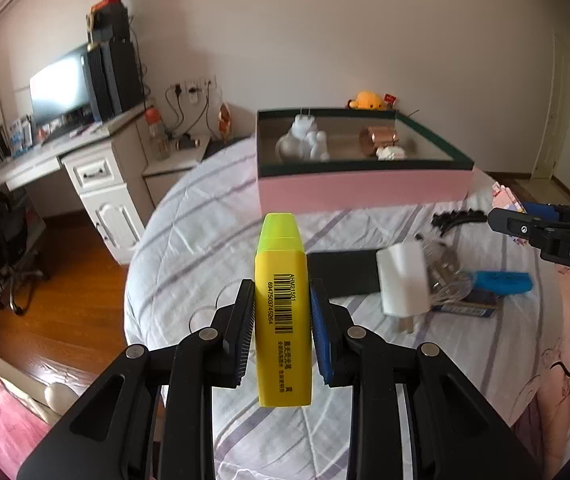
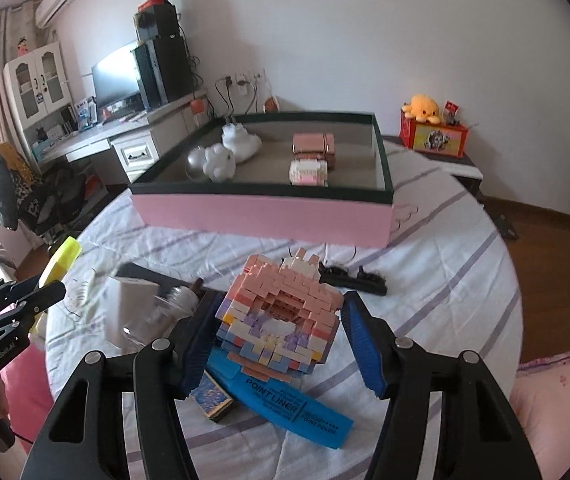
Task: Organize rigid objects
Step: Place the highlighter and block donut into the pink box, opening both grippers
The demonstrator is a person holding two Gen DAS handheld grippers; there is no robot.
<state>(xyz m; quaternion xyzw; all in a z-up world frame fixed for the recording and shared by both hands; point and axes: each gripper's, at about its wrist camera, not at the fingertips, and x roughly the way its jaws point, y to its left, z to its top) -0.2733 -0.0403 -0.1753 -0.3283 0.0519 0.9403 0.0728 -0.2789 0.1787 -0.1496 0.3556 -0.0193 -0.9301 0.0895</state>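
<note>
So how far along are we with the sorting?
Partway. The pink box already holds white figures and a copper-coloured case. The left gripper is shut on the yellow highlighter; the right gripper brackets the brick model, open. The blue highlighter and white charger remain.

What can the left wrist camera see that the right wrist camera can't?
Only the left wrist view shows the barcode on the yellow highlighter, clamped in the left gripper. Only the right wrist view shows the pink brick model between the open right gripper fingers, and the blue highlighter's "POINT LINER" print. Both show the pink box on the bed.
</note>
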